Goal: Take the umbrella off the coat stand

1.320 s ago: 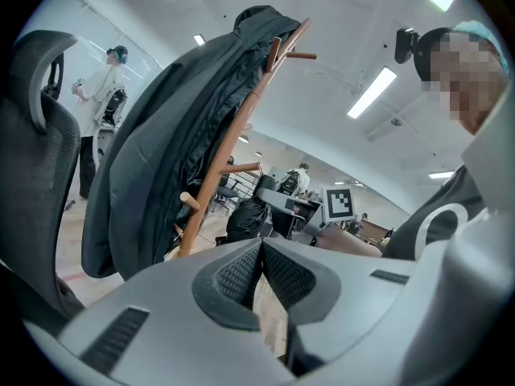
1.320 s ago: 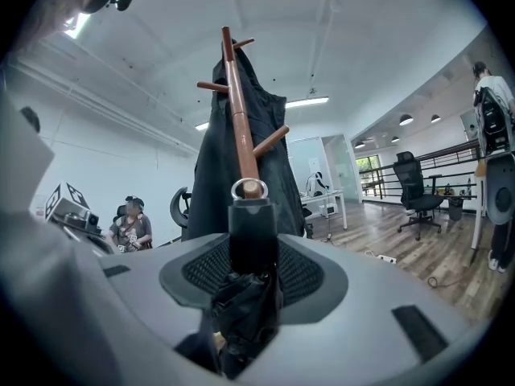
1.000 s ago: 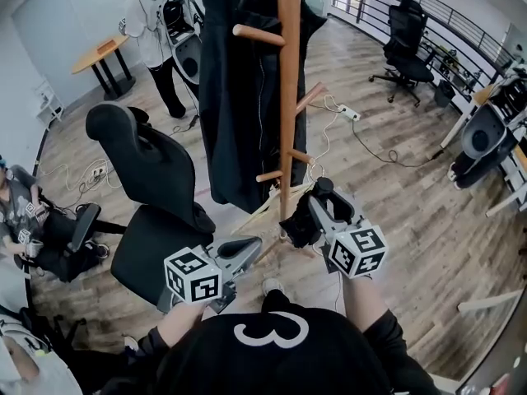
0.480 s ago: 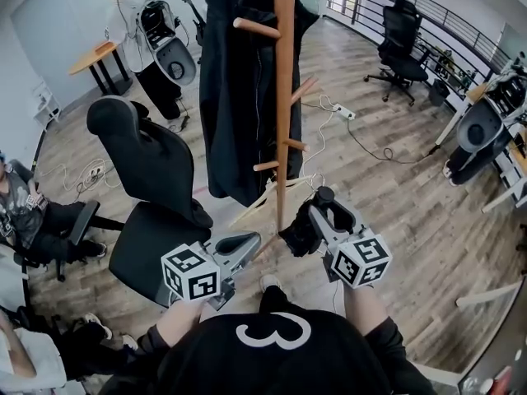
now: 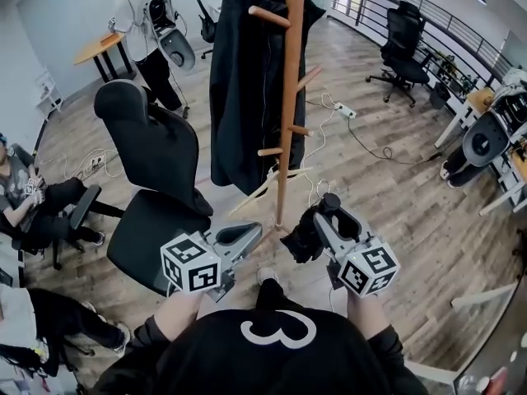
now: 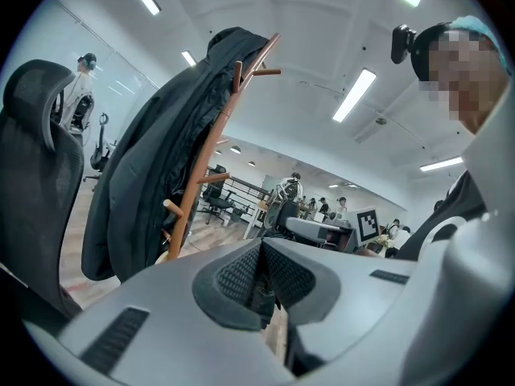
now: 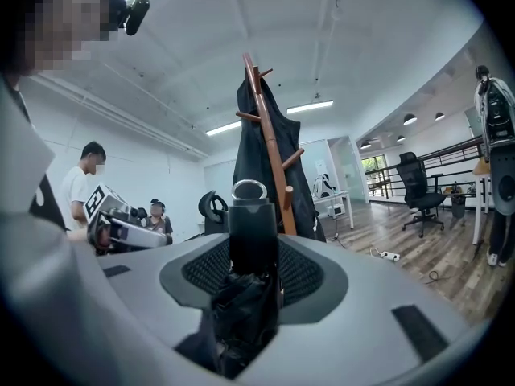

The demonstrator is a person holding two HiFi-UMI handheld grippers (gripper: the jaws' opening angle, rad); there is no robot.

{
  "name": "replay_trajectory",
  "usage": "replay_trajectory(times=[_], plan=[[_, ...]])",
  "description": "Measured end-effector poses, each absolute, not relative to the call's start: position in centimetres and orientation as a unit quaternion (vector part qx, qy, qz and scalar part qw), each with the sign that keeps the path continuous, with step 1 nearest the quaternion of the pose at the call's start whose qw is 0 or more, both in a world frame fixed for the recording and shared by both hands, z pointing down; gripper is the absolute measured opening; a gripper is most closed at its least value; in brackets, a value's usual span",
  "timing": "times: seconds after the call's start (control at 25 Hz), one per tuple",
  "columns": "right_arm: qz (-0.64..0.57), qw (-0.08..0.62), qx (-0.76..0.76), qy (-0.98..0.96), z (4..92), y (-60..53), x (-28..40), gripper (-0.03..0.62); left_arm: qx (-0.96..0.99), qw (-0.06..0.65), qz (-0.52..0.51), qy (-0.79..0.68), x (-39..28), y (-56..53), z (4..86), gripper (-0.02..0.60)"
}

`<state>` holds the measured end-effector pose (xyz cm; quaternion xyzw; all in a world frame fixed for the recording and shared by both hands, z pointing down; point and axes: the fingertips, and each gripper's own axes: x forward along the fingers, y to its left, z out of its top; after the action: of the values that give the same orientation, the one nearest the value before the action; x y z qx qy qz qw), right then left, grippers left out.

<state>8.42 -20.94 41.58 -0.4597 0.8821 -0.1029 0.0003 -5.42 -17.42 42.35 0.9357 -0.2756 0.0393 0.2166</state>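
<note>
Umbrella (image 5: 303,235): folded, black, lower centre of the head view, off the stand (image 5: 288,113), just right of its foot.
Right gripper (image 7: 254,268): clamped on the umbrella's handle, ring end up.
Change: gripper and umbrella sat slightly lower in frame than a second before, and the gap to the pole was wider.
Meaning: removal looked essentially done.
Left gripper (image 6: 261,273): jaws together, empty.
Coat (image 5: 247,81): hung on the stand, upper centre.

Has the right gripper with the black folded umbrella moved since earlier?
Yes, slightly: the right gripper and black folded umbrella drew away from the wooden coat stand, toward the person.
</note>
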Motion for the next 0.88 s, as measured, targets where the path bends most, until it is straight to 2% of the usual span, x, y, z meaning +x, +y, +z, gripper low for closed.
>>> replay_trajectory(times=[0.88], plan=[[-0.112,0.020,-0.420,0.901,41.2,-14.9,7.6,0.190,0.943,0.193,0.034,-0.270,-4.3,-15.1,40.9,0.015]])
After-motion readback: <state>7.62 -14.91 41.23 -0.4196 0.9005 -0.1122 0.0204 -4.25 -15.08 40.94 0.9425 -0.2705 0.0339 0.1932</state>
